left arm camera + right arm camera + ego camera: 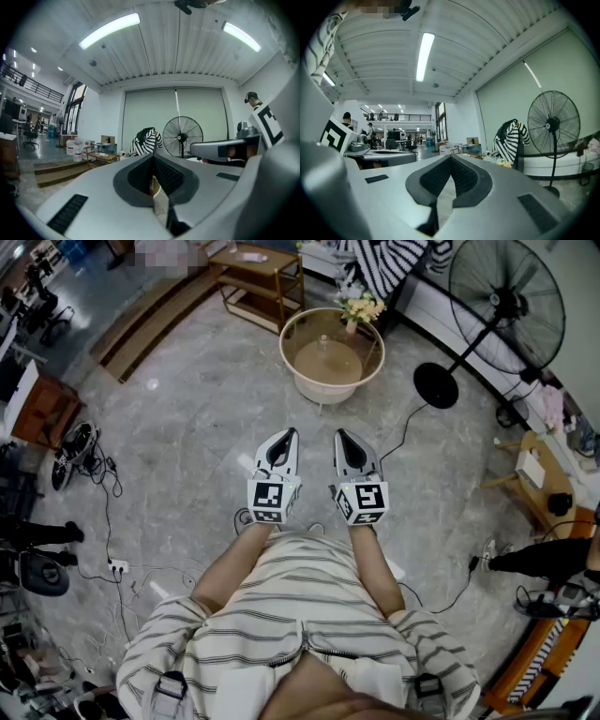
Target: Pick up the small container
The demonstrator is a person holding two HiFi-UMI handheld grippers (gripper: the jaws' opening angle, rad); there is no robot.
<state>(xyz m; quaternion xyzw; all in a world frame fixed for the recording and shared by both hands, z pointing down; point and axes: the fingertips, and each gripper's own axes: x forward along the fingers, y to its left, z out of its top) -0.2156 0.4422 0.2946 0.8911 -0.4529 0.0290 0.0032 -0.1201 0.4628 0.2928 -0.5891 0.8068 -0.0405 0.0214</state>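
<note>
The person stands with the left gripper (292,432) and the right gripper (340,433) held level, side by side above the floor (187,427). The fingers of each are pressed together on nothing. No small container can be picked out in any view. It may sit on the round counter (291,367) ahead, near the flowers (361,307), but that is a guess. The step goes best if the person walks closer, finds the container first, and only then spreads one gripper's fingers.
</note>
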